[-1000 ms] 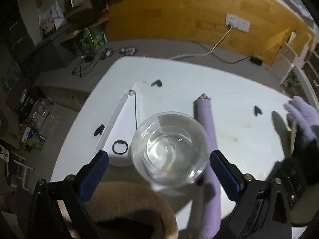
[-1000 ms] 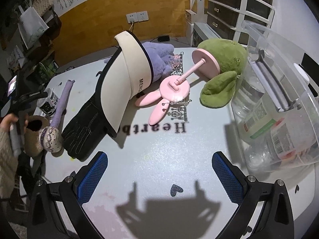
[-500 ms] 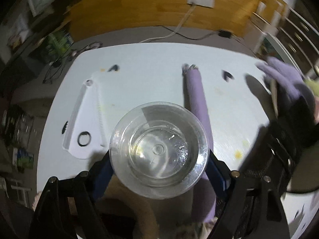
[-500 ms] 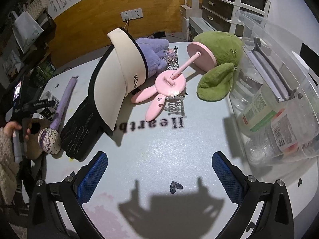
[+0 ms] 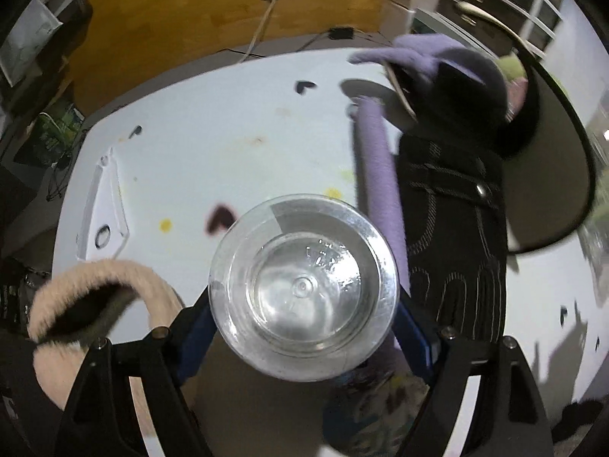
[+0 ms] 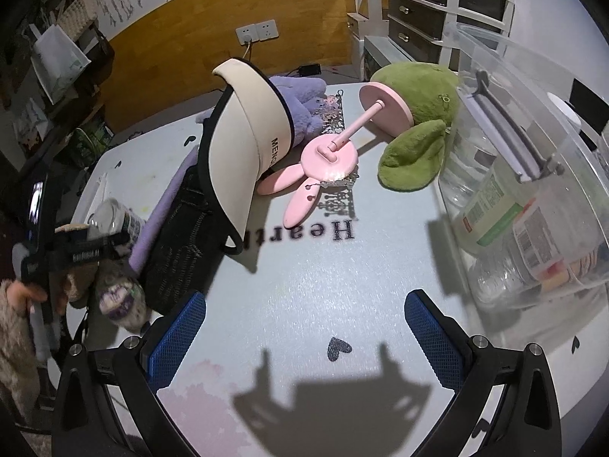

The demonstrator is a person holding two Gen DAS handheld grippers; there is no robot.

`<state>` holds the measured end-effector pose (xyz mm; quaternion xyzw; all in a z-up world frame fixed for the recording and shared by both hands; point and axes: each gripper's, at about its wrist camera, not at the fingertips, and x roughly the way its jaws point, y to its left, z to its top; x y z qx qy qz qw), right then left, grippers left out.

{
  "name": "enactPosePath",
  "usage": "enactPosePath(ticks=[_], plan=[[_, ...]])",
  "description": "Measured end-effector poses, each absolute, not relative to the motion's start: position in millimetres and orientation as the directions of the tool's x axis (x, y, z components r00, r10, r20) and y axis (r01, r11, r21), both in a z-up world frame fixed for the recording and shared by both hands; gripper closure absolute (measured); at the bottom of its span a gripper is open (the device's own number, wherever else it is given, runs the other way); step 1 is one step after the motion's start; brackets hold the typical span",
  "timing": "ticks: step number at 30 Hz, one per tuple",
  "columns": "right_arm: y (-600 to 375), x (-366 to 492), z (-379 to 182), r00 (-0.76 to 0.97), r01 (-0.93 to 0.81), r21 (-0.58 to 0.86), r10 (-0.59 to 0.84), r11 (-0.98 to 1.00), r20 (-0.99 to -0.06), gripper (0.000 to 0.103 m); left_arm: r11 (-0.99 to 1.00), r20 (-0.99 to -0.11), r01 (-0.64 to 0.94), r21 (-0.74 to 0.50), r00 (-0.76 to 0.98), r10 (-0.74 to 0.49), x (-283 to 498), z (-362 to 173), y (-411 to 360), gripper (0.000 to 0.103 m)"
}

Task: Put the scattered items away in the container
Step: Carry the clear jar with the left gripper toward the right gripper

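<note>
Item: clear jar (image 5: pixel 302 289), being pinched by left gripper (image 5: pixel 300 327) at table's left, being carried. Right gripper (image 6: pixel 304 327) hanging spread, empty. Next: crossing to container (image 6: pixel 533 175) at right.

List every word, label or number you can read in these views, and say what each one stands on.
"Heart", seen upside down and partly covered: printed on the white tabletop.
"MEN", cut off: on the band of the cream sun visor with dark trim.
Labels on the plastic bottles inside the clear plastic storage bin: too small to read.
White lettering on the black left gripper: blurred.
</note>
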<state>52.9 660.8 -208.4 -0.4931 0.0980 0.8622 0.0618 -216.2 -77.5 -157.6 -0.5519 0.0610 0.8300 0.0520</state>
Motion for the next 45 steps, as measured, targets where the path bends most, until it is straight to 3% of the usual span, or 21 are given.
enactPosePath(ticks=[20,29,36,41,43,45], plan=[[647.9,90.4,-205.6,-0.499,-0.136,0.115,-0.032,-0.984,-0.866,0.000,-0.954,-0.950,-0.299,-0.011,-0.296,0.104,-64.8,-156.1,-44.0,0.019],[648.2,104.8,-227.7,-0.426,-0.166,0.168,-0.083,-0.972,-0.901,0.000,-0.869,-0.928,-0.468,-0.160,-0.230,0.295,-24.4,-152.0,17.2,0.019],[671.6,125.3,-245.7,-0.375,-0.275,0.212,-0.098,-0.938,-0.922,0.000,-0.721,-0.786,-0.427,-0.546,-0.038,0.617,-48.9,-164.1,51.8,0.019],[684.5,140.2,-242.8,-0.384,-0.310,0.228,-0.097,-0.923,-0.918,0.000,-0.710,-0.780,-0.431,-0.557,-0.020,0.625,-54.7,-165.0,66.6,0.019],[678.2,140.6,-239.0,-0.399,-0.271,0.231,-0.109,-0.935,-0.911,0.000,-0.729,-0.800,-0.433,-0.530,-0.031,0.599,-54.5,-165.9,69.9,0.006],[668.8,138.2,-236.7,-0.405,-0.221,0.228,-0.124,-0.948,-0.906,0.000,-0.755,-0.821,-0.435,-0.490,-0.061,0.568,-52.4,-165.6,70.6,0.003]])
